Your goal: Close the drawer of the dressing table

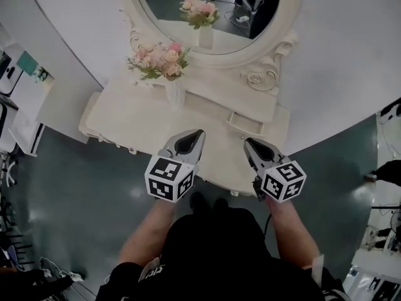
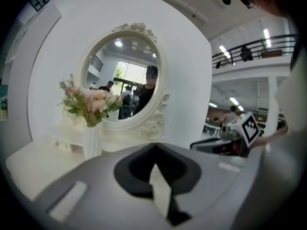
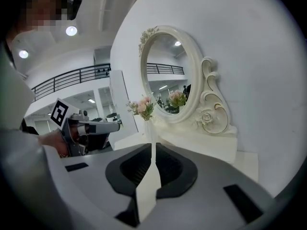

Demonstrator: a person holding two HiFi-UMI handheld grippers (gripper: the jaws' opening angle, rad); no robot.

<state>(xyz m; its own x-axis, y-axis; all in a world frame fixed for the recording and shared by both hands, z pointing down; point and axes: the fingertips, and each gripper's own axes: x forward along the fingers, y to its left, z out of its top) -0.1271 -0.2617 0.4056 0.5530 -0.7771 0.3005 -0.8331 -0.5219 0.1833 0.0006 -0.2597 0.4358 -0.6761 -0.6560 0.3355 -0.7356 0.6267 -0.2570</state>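
Above the dressing table bench [image 1: 125,118], the left gripper [image 1: 199,132] holds its jaws together, empty, while the right gripper [image 1: 246,141], at its 3 o'clock, shows a slit between its jaws.

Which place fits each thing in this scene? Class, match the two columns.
1 mirror
2 flower vase
3 left tool
4 right tool

A on the dressing table, before the mirror's left side
B above the dressing table's front, farther from the vase
C against the wall
D above the dressing table's front, nearer the vase

Pairs: 1-C, 2-A, 3-D, 4-B.
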